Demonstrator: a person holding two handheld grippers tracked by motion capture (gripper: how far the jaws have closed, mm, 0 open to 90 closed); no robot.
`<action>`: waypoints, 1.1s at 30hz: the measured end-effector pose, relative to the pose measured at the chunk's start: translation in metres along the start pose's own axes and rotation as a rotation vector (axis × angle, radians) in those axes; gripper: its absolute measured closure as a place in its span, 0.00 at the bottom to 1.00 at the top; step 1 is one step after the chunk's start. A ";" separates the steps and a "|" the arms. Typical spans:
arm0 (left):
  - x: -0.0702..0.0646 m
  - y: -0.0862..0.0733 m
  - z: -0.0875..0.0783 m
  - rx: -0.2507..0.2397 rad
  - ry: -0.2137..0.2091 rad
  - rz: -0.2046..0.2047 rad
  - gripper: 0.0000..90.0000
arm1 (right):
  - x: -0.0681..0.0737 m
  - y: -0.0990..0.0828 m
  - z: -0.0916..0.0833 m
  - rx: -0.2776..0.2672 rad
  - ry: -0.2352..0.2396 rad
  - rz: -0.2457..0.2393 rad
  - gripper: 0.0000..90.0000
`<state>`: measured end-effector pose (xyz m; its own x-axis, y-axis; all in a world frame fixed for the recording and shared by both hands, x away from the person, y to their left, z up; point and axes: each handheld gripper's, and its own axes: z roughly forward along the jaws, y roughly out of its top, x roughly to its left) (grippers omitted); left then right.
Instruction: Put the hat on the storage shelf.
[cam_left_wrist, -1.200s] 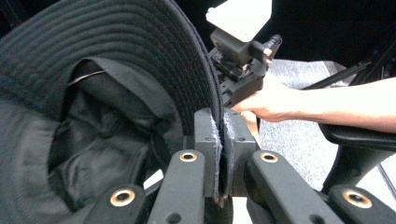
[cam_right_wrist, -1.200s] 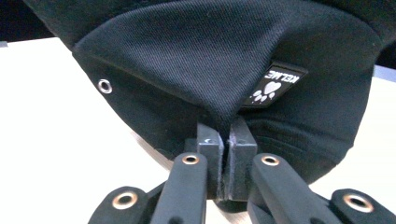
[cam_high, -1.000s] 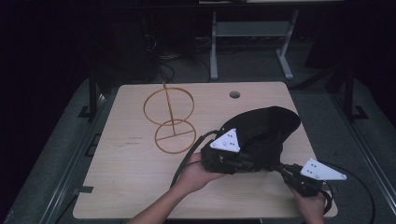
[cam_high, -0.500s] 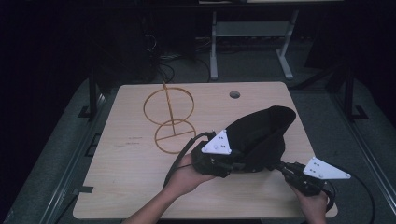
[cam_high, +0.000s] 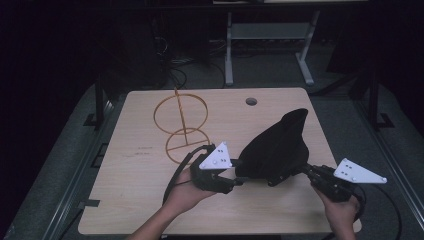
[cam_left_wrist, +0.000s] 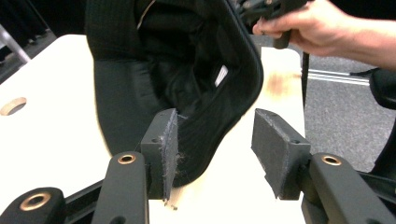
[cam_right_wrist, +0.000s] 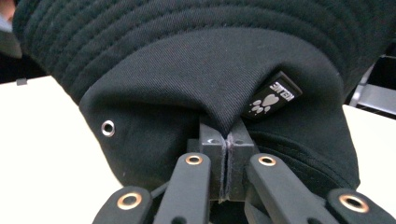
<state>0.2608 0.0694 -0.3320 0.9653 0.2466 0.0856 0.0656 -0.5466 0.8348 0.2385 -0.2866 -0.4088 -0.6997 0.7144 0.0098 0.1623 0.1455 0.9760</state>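
Right tool (cam_right_wrist: 227, 140) pinched bucket hat (cam_high: 277, 147) crown | left tool (cam_left_wrist: 215, 140) just spread, brim loose between | you should've regripped brim deeper.

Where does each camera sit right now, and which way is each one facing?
High view: above the person's side, looking forward and down on the table; both forearms, left gripper, right gripper.
Left gripper view: rides that gripper, looks along open jaws into the black hat; the other hand beyond.
Right gripper view: looks along jaws pinching the hat.
All share the hat.

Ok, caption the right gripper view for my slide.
Right gripper pinching a fold of the black fabric bucket hat.
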 end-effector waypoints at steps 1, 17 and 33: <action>0.000 -0.002 -0.001 0.002 0.006 0.000 0.55 | -0.001 0.002 -0.001 -0.005 0.000 0.000 0.99; 0.006 -0.048 -0.014 0.010 0.048 -0.055 0.50 | -0.011 0.034 0.000 -0.030 0.032 0.020 0.99; 0.008 -0.090 -0.016 0.025 0.096 -0.085 0.45 | -0.009 0.073 0.016 -0.006 0.094 -0.016 0.99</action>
<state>0.2591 0.1331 -0.3975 0.9277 0.3671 0.0678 0.1532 -0.5401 0.8275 0.2676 -0.2718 -0.3414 -0.7641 0.6449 0.0142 0.1467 0.1523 0.9774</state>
